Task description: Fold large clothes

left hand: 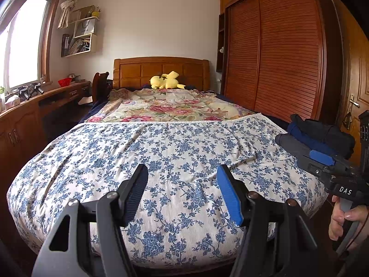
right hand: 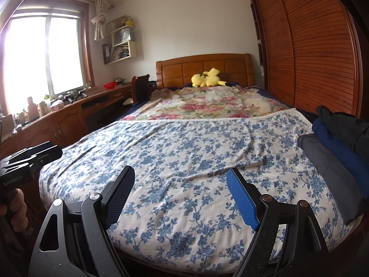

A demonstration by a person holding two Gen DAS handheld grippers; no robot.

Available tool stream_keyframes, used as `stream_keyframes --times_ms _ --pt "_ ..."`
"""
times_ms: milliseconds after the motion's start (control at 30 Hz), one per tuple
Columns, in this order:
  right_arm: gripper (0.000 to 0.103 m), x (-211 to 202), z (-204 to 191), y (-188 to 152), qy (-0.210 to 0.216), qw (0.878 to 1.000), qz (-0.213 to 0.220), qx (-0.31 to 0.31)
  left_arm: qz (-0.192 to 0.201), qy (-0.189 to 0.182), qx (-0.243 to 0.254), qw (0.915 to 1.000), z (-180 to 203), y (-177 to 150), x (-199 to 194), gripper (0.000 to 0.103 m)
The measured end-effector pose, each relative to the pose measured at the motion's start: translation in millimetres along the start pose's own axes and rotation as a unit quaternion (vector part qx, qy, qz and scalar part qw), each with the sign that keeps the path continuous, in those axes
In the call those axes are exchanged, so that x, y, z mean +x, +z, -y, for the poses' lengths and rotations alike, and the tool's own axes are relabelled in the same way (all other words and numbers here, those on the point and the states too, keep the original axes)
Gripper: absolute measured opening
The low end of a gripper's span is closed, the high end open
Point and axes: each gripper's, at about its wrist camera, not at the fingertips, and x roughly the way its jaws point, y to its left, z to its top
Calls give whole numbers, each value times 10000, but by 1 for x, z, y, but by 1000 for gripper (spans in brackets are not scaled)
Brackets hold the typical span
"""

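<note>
A white cloth with blue flowers (left hand: 166,152) (right hand: 184,147) lies spread flat over the foot of the bed. On its right edge sits a folded pile of dark clothes (left hand: 322,131) (right hand: 334,145): grey, blue and black pieces. My left gripper (left hand: 182,175) hovers over the near end of the cloth, open, with nothing between its fingers. My right gripper (right hand: 181,177) is likewise open and empty above the cloth, with the pile to its right. In the left wrist view the right gripper (left hand: 319,159) shows beside the pile, held by a hand (left hand: 339,219). The left gripper (right hand: 34,157) shows at the right wrist view's left edge.
A pink-flowered quilt (left hand: 166,106) covers the bed's far half, with a yellow plush toy (left hand: 165,80) at the wooden headboard (left hand: 161,67). A slatted wardrobe (left hand: 276,53) stands along the right. A wooden desk (left hand: 46,101) runs under the window on the left, and a door (left hand: 357,87) is at far right.
</note>
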Motion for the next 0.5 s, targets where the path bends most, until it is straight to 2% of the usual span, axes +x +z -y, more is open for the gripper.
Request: stream_keyframes --times_ms 500 --pt "84 0 1 0 -8 10000 3 7 16 0 21 10000 2 3 -1 62"
